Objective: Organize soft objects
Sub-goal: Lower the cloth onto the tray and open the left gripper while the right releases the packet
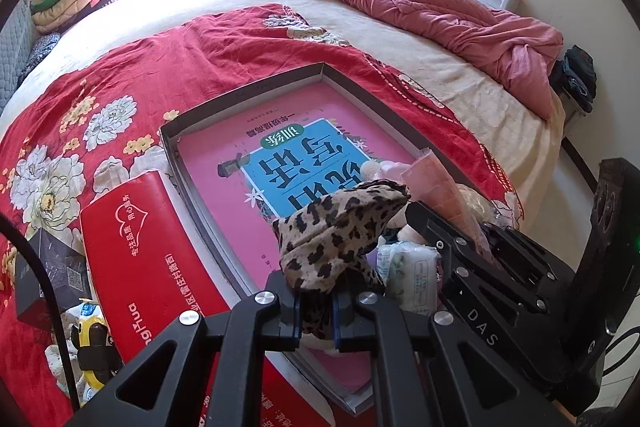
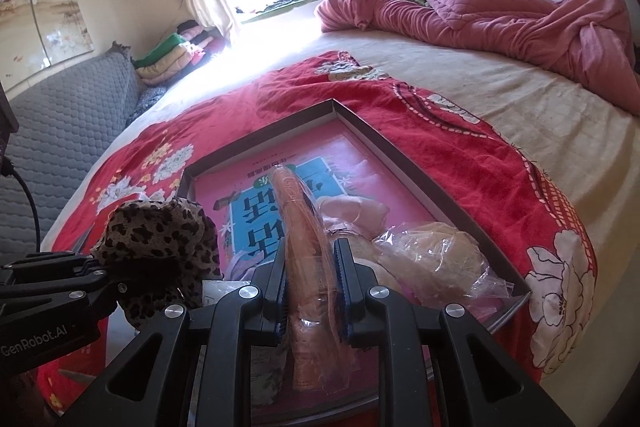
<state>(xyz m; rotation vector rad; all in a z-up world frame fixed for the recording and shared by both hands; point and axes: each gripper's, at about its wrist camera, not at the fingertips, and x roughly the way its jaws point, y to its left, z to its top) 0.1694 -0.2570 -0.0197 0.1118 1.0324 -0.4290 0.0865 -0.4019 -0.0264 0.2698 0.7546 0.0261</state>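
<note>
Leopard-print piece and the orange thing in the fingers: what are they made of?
Leopard-print piece: looks like thin woven or knit fabric, matte; it bunches and folds limply where the left gripper pinches it.
Orange item: appears to be pinkish-orange fabric inside clear plastic wrap; the wrap is glossy and crinkled, held by the right gripper. The exact fabric isn't discernible.

My left gripper [image 1: 316, 311] is clamped on a leopard-print cloth [image 1: 340, 231], held above a shallow grey tray [image 1: 208, 115] lined with a pink book [image 1: 288, 163]. A red tissue pack [image 1: 140, 239] lies beside the tray, on the red floral quilt [image 1: 120, 75].
</note>
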